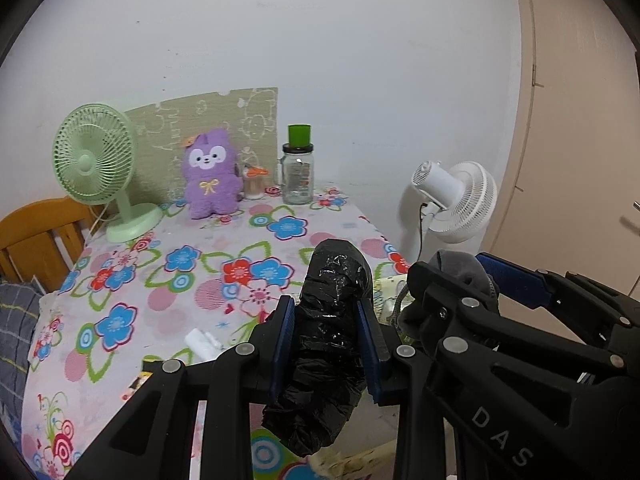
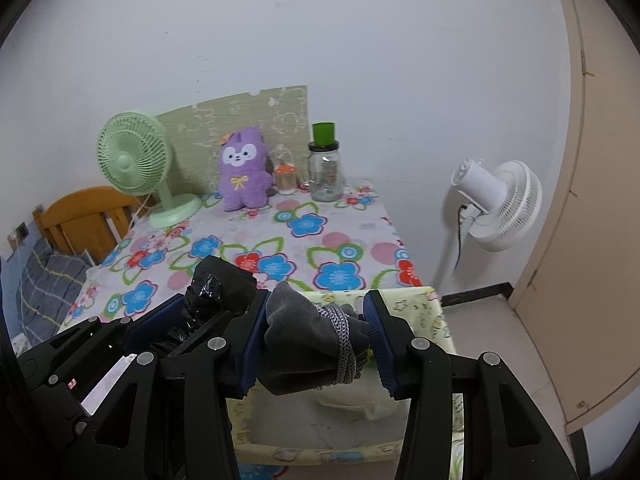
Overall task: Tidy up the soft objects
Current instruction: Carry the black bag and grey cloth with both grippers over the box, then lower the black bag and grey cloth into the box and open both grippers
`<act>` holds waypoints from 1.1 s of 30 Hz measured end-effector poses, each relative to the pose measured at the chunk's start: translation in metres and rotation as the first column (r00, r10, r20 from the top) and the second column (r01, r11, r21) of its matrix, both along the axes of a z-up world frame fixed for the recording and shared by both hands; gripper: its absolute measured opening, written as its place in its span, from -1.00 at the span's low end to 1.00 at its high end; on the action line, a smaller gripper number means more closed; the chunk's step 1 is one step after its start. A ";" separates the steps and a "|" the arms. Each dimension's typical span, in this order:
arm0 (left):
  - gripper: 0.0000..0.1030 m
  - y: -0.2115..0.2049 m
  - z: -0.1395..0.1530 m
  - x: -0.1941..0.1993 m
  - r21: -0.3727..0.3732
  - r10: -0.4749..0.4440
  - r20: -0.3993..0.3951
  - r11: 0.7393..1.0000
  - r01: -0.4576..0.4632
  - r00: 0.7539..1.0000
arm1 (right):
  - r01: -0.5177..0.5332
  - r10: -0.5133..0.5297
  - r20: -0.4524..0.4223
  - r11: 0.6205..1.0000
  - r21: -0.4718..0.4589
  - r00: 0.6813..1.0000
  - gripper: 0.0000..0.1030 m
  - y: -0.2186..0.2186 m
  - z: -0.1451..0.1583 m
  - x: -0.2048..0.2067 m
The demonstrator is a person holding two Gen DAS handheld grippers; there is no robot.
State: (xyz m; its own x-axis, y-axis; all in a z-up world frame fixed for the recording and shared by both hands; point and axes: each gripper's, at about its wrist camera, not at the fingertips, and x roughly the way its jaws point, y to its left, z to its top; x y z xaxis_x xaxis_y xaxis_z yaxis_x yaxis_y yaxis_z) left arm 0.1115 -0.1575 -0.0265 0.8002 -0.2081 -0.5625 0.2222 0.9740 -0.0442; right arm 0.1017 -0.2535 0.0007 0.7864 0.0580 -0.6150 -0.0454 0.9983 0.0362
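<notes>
My left gripper (image 1: 326, 312) is shut on a black plastic-wrapped roll (image 1: 330, 344), held upright above the table's near edge. My right gripper (image 2: 316, 320) is shut on a grey fabric bundle (image 2: 304, 344) tied with grey cord, held over a pale yellow patterned fabric bin (image 2: 436, 320). The right gripper and grey bundle (image 1: 460, 276) show at the right of the left wrist view. The left gripper with the black roll (image 2: 224, 284) shows at the left of the right wrist view. A purple plush toy (image 1: 210, 176) sits upright at the back of the table.
The floral tablecloth (image 1: 180, 264) covers the table. A green desk fan (image 1: 96, 164) stands back left, a glass jar with green lid (image 1: 298, 172) and a small orange-lidded jar (image 1: 254, 182) back right. A white floor fan (image 1: 456, 200) stands right. A wooden chair (image 1: 36, 236) is at left.
</notes>
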 end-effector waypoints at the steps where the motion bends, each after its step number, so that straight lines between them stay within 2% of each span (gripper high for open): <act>1: -0.40 -0.003 -0.001 0.002 -0.002 -0.004 -0.001 1.000 0.004 1.000 | 0.004 -0.004 0.000 1.000 0.001 1.000 -0.02 -0.002 -0.001 0.001; 10: -0.39 -0.023 -0.014 0.021 -0.004 -0.029 -0.039 1.000 0.028 0.999 | 0.042 -0.041 -0.030 0.999 0.023 0.999 -0.02 -0.026 -0.016 0.016; 18: -0.30 -0.033 -0.037 0.035 0.004 -0.023 -0.099 1.000 0.023 0.995 | 0.063 -0.060 -0.087 0.997 0.032 0.994 -0.02 -0.038 -0.040 0.027; 21: -0.18 -0.035 -0.044 0.038 0.013 -0.021 -0.124 1.000 0.023 0.992 | 0.068 -0.064 -0.109 0.997 0.035 0.992 -0.02 -0.041 -0.048 0.030; 23: 0.11 -0.035 -0.048 0.040 0.022 -0.019 -0.140 1.000 0.022 0.990 | 0.068 -0.063 -0.124 0.997 0.040 0.990 -0.02 -0.042 -0.052 0.031; 30: 0.27 -0.038 -0.051 0.037 0.050 -0.023 -0.151 0.998 0.031 0.988 | 0.091 -0.084 -0.150 0.995 0.038 0.985 0.02 -0.043 -0.060 0.032; 33: 0.36 -0.038 -0.050 0.035 0.054 -0.012 -0.149 0.998 0.020 0.989 | 0.102 -0.096 -0.149 0.994 0.027 0.984 0.12 -0.043 -0.058 0.031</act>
